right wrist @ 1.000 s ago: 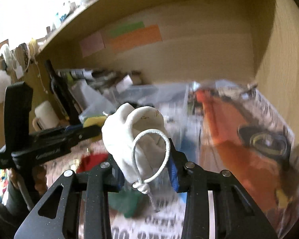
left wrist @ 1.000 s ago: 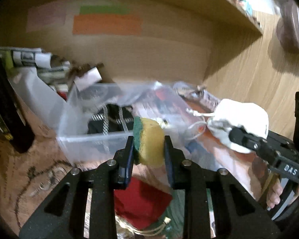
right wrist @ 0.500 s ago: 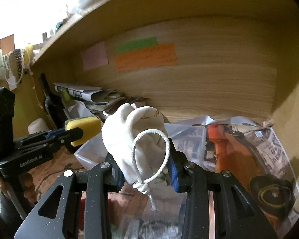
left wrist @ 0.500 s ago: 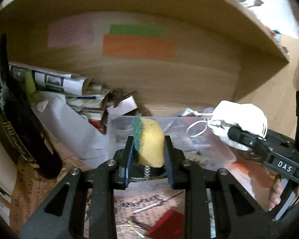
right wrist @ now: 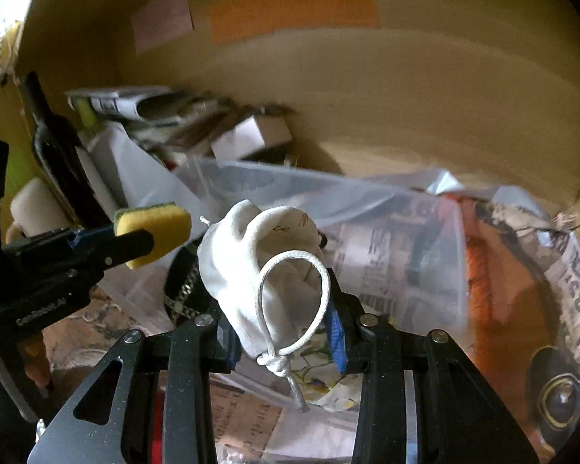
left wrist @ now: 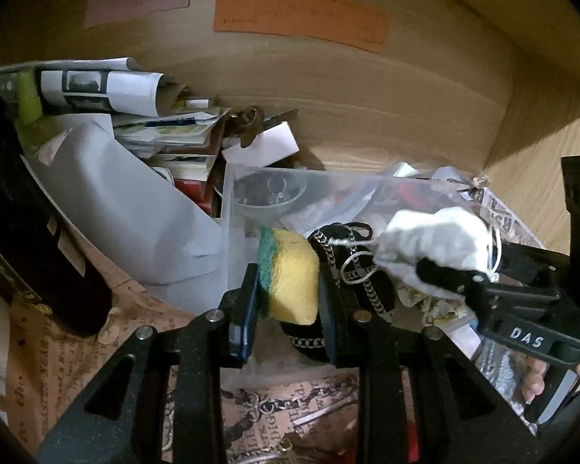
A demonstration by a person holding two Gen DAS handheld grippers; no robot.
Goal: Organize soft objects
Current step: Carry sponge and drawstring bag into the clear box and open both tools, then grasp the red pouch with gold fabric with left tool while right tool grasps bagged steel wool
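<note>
Left gripper [left wrist: 288, 290]: you hold the yellow-and-green sponge [left wrist: 289, 275] clamped between its fingers, just over the near wall of the clear plastic bin [left wrist: 228, 208].
Right gripper [right wrist: 282, 332]: its jaws are closed on the white drawstring pouch [right wrist: 259, 266], cord loop hanging toward you, above the bin's right half.
Bin contents: a black chain-trimmed item [left wrist: 352, 270] lies inside, directly beyond the sponge.
Behind the bin: rolled newspaper [left wrist: 96, 89] and loose papers lie against the wooden back panel.
Step in hand: carrying both soft objects to the bin, by my reading.
Next move: lower each gripper inside the bin walls, then release; keep the cord clear of the chain.
Change over the last second: both grippers have advanced and dipped; the bin now sits closer and lower beneath them.
</note>
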